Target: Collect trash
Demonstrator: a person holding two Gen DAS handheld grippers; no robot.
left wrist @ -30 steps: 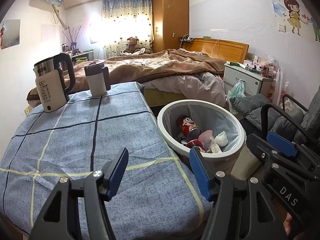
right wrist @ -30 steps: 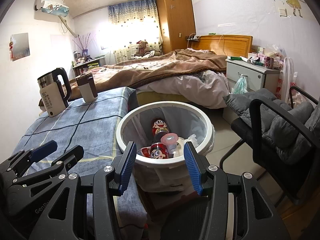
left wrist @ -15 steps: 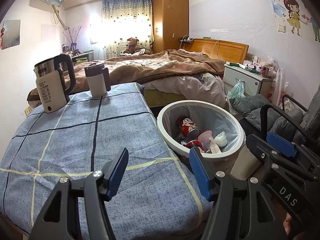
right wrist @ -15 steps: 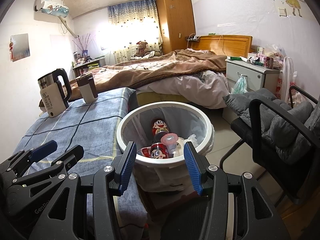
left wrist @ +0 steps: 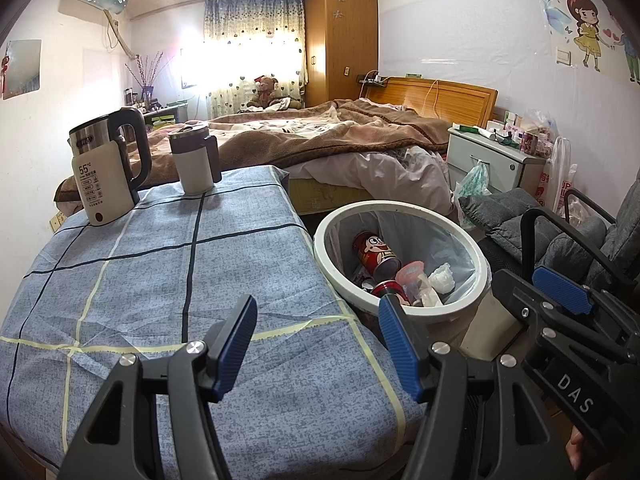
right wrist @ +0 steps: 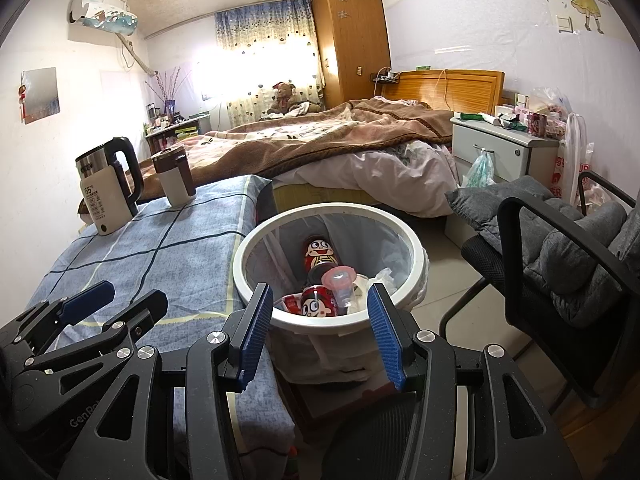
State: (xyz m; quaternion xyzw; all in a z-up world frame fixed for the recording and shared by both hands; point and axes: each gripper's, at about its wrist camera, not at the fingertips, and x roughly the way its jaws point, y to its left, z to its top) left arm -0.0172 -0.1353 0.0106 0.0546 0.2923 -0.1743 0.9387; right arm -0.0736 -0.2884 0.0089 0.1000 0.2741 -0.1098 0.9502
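Note:
A white round trash bin (left wrist: 404, 308) (right wrist: 248, 280) with a clear liner stands beside the table. Inside it lie red cartoon cans (left wrist: 374, 250) (right wrist: 320, 254), a pink-lidded cup (left wrist: 412, 274) (right wrist: 340, 282) and crumpled white paper (left wrist: 442, 276). My left gripper (left wrist: 316, 326) hovers open over the table's near right corner, nothing between its blue pads. My right gripper (right wrist: 320, 314) stands open just in front of the bin's near rim, holding nothing. In each view the other gripper shows at the side.
The table (left wrist: 160, 272) wears a blue checked cloth and carries a kettle (left wrist: 106, 168) and a lidded mug (left wrist: 196, 162) at its far end. A bed (left wrist: 328, 144) lies behind, a nightstand (left wrist: 492, 164) and a grey-cushioned black chair (right wrist: 568, 240) to the right.

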